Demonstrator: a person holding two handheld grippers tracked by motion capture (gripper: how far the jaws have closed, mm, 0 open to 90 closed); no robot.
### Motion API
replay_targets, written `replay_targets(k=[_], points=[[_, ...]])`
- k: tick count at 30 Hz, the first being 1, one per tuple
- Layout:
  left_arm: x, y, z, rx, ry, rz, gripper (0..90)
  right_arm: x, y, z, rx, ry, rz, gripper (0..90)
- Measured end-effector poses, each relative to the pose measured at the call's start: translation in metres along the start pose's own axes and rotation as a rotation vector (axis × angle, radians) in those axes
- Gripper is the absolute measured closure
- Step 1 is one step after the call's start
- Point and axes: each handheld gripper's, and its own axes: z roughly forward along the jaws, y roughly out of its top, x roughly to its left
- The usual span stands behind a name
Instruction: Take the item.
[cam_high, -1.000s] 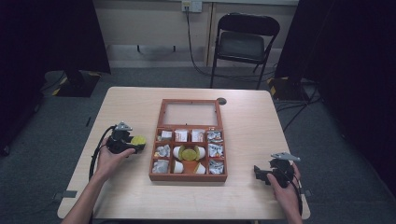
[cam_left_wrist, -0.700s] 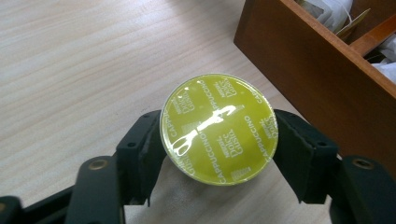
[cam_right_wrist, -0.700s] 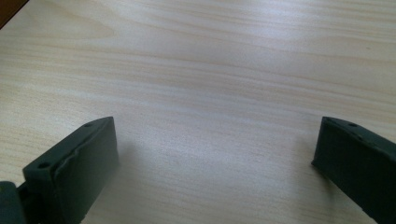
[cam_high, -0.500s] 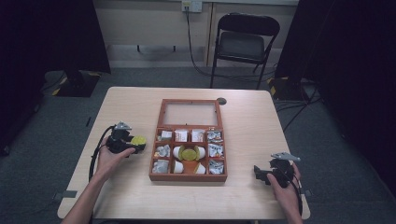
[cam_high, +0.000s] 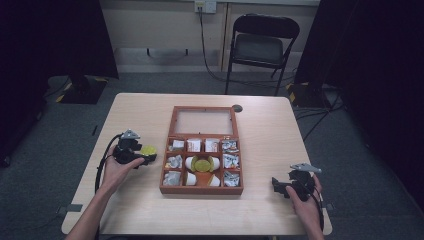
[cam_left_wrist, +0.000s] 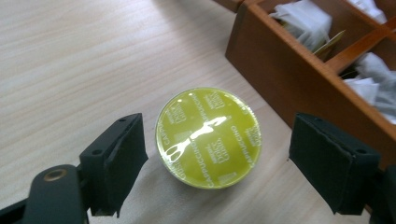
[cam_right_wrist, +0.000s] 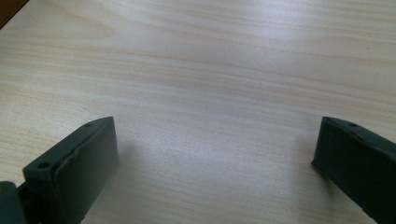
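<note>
1. Capsule (cam_left_wrist: 208, 136): yellow-green foil lid w/ print, lid up, on the table (cam_left_wrist: 70, 56) just left of the box (cam_left_wrist: 299, 79), apart from its wall. In the high view it sits at the tips of the L gripper (cam_high: 142, 156).
2. L gripper: jaws have just been opening; they stand apart either side of the capsule, pads clear of it, a gap on both sides. Not gripping.
3. R gripper (cam_right_wrist: 215, 158): jaws wide apart, nothing between, bare table under it, well away from the box on the near right.
4. Box: wooden, lid up, compartments w/ white sachets (cam_left_wrist: 303, 18); another yellow-green capsule (cam_high: 201, 163) in the centre, among white pods.
5. Handling, my read: capsule prob light, stiff plastic cup under thin foil. Foil is glossy, likely slippery & easy to dent or puncture, so keep pads off the top.
6. Best hold: across the round side wall below the rim, pads opposite each other, centred. Moderate squeeze; too hard could crush it or pop it out sideways.
</note>
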Motion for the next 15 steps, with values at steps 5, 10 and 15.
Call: replay_targets(k=[5,10,15], points=[[0.002,0.001,-0.010,-0.035,0.008,-0.018,18.0,0.000,0.000,0.000,0.000,0.000,-0.001,0.0],[0.002,0.000,-0.023,-0.020,0.021,-0.037,18.5,0.000,0.000,0.000,0.000,0.001,-0.001,0.0],[0.002,-0.002,-0.035,-0.033,0.023,-0.035,18.5,0.000,0.000,0.000,0.000,0.001,-0.001,0.0]])
